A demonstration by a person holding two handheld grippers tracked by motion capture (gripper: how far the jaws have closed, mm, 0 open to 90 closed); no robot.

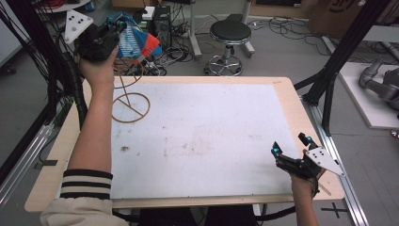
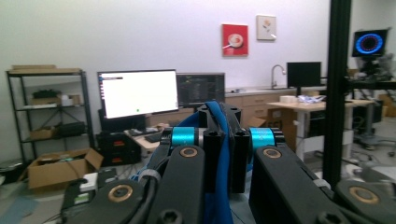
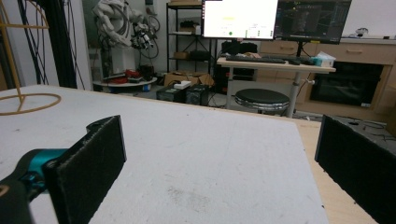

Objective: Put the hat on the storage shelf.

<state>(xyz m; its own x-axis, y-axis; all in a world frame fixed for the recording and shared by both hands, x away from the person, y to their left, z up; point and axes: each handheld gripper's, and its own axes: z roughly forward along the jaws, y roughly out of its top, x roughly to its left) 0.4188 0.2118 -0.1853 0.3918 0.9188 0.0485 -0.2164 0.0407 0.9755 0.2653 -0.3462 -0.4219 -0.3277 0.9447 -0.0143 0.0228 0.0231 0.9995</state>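
My left gripper (image 1: 117, 29) is raised above the table's far left corner, shut on a blue, white-striped and orange fabric item (image 1: 137, 43). In the left gripper view a blue strip of that fabric (image 2: 220, 200) is pinched between the two black jaws of the left gripper (image 2: 223, 121). Just below it stands a thin golden wire stand (image 1: 133, 107) with a ring base, on the white table mat (image 1: 202, 136). My right gripper (image 1: 289, 143) rests low at the near right of the mat, open and holding nothing. In its own view the right gripper (image 3: 219, 154) has its pads wide apart, and the wire stand (image 3: 55, 97) is far left.
A black round stool (image 1: 230, 33) and tangled cables lie beyond the table's far edge. Black frame posts (image 1: 336, 56) rise at both sides. The wooden table rim (image 1: 301, 113) borders the mat; a grey robot arm (image 1: 379, 84) lies off to the right.
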